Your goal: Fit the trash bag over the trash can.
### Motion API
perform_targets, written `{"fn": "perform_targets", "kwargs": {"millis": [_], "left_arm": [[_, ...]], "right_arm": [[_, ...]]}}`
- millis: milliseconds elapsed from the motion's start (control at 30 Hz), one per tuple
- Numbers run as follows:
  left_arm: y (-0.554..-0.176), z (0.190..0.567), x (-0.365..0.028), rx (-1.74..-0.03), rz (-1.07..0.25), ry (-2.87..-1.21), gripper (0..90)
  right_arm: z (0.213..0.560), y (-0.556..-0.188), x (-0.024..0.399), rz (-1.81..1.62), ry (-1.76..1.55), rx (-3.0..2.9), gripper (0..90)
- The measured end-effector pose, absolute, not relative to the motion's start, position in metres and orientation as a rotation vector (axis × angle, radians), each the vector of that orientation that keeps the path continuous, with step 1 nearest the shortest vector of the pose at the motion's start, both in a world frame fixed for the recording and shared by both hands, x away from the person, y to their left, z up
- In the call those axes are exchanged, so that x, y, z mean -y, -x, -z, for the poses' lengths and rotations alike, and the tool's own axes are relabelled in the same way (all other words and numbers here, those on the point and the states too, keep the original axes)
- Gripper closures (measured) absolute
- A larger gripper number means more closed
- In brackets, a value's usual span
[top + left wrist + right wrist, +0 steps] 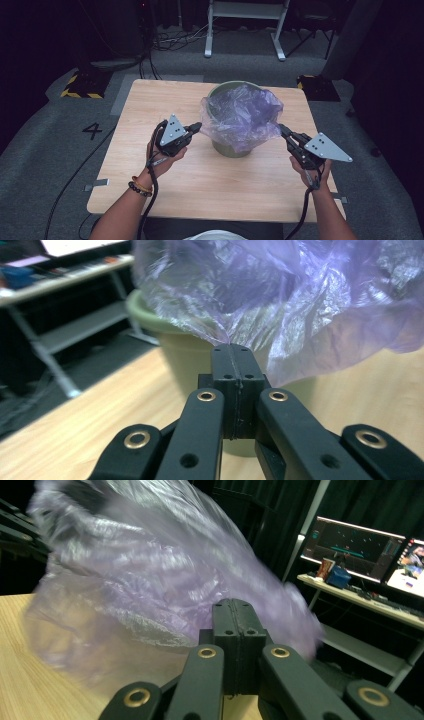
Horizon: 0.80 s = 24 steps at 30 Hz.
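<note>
A green bin [230, 148] stands at the middle of the wooden table [210, 187], lined with a thin purple bag [242, 114] that billows over its rim. My left gripper [199, 125] is at the bin's left side. In the left gripper view, its jaws [231, 347] are shut, and the bag film [280, 295] draws to a point between their tips, in front of the bin wall [185, 355]. My right gripper [281, 128] meets the bag's right edge. In the right gripper view, its jaws [234, 604] are shut, with blurred film [135, 570] running into them.
A white-legged stand [245, 30] and cables lie on the grey floor beyond the table. Yellow-black striped blocks [82, 87] sit off the far left corner. A desk with lit monitors [357, 545] stands to one side. Bare wood surrounds the bin.
</note>
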<state>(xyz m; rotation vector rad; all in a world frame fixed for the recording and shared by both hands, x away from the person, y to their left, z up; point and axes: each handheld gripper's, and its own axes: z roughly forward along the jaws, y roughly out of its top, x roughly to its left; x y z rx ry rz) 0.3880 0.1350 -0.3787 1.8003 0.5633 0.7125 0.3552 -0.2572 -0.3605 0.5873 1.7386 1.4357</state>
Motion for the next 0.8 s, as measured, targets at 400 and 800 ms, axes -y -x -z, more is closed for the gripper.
{"fn": "perform_targets", "kwargs": {"millis": [400,800], "left_arm": [[-0.380,0.397,-0.144,-0.555,-0.761,-1.720,89.1],[-0.381,0.391,-0.138,-0.486,-0.704,-1.762,89.8]], "right_arm": [[0.377,-0.380,0.283,-1.406,-0.818,-1.745,90.0],[0.359,-0.359,0.280,-1.377,-0.778,-1.772,42.0]]}}
